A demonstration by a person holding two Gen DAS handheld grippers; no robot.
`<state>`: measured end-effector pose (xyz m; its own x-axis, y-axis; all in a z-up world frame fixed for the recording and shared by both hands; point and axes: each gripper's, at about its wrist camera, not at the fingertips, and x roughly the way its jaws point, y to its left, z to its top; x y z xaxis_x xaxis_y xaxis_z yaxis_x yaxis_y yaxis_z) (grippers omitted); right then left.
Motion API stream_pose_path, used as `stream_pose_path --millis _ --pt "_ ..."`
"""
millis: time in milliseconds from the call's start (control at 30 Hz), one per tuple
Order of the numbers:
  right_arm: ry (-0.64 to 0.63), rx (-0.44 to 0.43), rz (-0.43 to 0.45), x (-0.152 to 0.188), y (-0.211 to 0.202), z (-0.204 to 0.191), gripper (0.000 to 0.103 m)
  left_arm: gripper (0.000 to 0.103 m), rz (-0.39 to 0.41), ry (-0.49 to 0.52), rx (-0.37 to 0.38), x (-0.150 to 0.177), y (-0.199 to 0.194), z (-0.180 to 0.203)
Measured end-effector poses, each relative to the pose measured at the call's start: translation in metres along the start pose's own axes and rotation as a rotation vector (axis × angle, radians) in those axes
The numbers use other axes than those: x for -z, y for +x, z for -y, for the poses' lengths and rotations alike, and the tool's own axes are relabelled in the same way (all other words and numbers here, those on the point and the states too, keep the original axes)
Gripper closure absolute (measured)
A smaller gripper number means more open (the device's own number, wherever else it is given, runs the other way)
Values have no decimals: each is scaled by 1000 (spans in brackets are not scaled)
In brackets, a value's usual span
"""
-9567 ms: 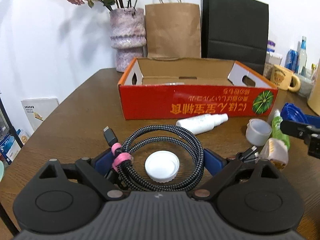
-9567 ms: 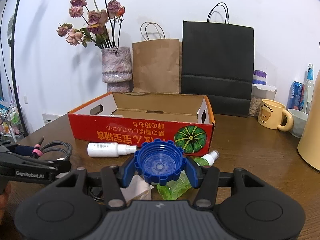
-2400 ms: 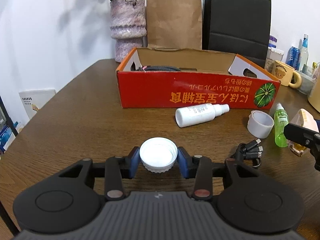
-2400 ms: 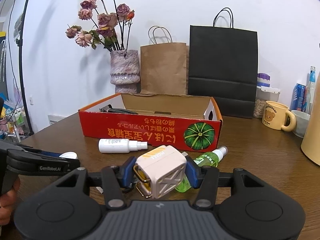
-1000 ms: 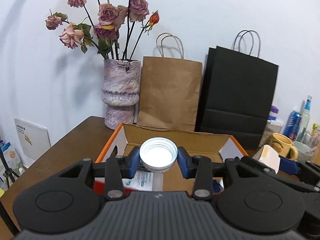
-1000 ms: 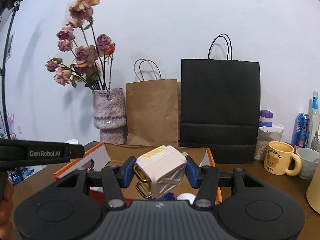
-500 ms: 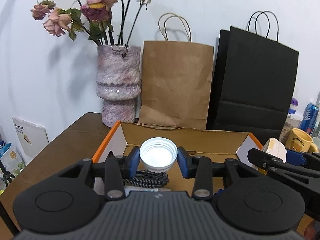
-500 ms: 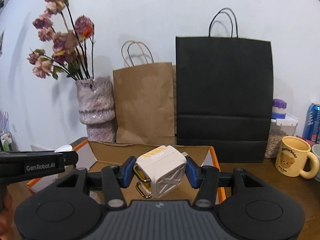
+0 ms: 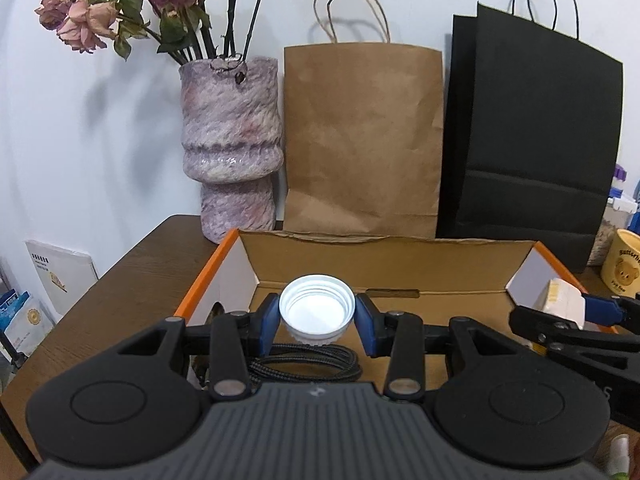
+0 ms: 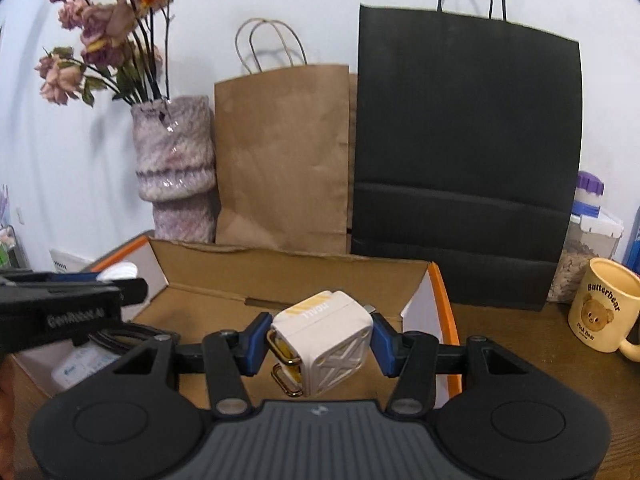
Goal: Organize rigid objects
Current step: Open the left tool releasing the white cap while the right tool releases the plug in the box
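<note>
My left gripper [image 9: 317, 322] is shut on a white screw cap [image 9: 317, 315] and holds it above the left part of the open cardboard box [image 9: 384, 260]. A coiled black braided cable [image 9: 308, 365] lies in the box beneath it. My right gripper [image 10: 320, 343] is shut on a cream cube-shaped case [image 10: 323, 331] with a gold clip, held above the right part of the same box [image 10: 280, 268]. The right gripper and its cube [image 9: 562, 305] show at the right of the left wrist view. The left gripper [image 10: 72, 300] shows at the left of the right wrist view.
Behind the box stand a mottled purple vase [image 9: 231, 148] with dried roses, a brown paper bag [image 9: 362, 136] and a black paper bag [image 9: 532, 136]. A yellow bear mug [image 10: 600, 310] and a lidded jar [image 10: 584, 240] sit on the wooden table to the right. A white packet [image 10: 80, 364] lies in the box.
Both grippers have moved forward and lower over the box with their loads still held. The box interior now fills more of both views.
</note>
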<state>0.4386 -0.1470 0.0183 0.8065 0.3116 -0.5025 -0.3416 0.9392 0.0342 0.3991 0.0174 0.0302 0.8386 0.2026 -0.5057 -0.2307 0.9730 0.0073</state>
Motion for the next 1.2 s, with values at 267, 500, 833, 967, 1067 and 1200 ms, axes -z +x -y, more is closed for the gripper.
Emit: stream_pose_path --millis 267,500,833,967,1067,1200 --pt "-18 5 -33 8 5 -1 48 40 -13 6 -14 1 1 -1" --pt "-9 46 4 4 -3 3 6 0 12 -9 -57 0 0 -6" --pt "0 68 0 3 -2 6 0 0 2 -11 -69 -2 2 -6" --pt "0 70 1 4 -2 6 0 0 5 -13 -68 -1 0 -7" --pt "0 72 1 3 -3 5 0 0 4 -19 -70 -1 -1 -8" --pt "2 76 8 4 -8 6 0 0 8 -27 -68 0 -7 -9"
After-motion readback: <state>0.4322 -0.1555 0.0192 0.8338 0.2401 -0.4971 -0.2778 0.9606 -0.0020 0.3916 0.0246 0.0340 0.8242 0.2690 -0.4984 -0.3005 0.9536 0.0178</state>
